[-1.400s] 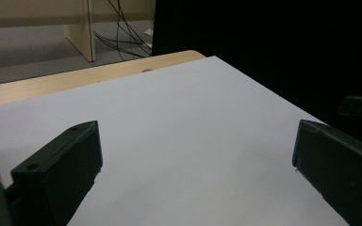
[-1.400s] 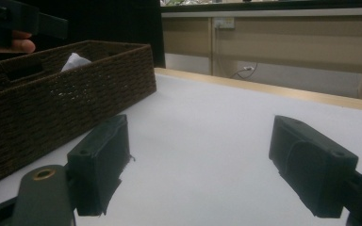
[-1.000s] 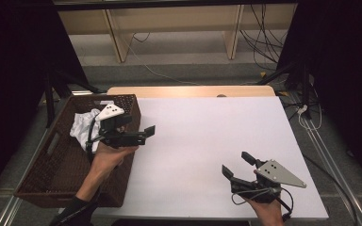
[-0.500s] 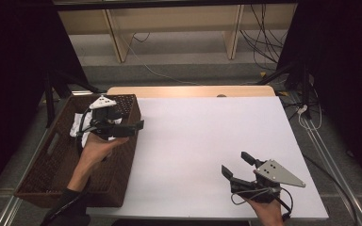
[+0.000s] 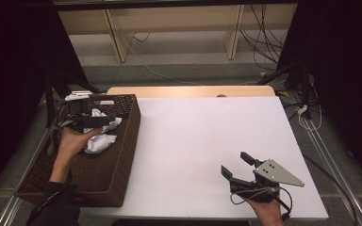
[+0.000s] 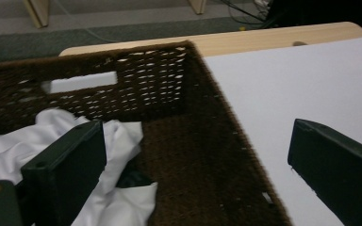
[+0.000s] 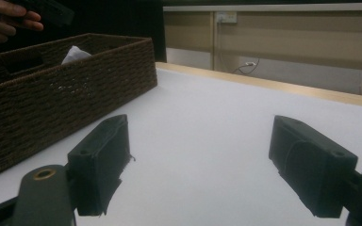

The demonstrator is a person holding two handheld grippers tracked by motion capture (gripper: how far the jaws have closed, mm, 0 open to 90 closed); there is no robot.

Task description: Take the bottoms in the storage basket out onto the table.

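I am holding my left gripper open and empty over the white cloth lying in the brown basket; I am resting my right gripper, jaws apart, on the table

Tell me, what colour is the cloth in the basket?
White; the cloth shows best in the left gripper view.

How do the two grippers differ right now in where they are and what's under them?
The left gripper is held up over the brown wicker basket, above the white cloth inside it; the right gripper sits low over the bare white table near the front edge. The left gripper points across the basket; the right gripper points toward the basket from afar. Both have their jaws open and hold nothing.
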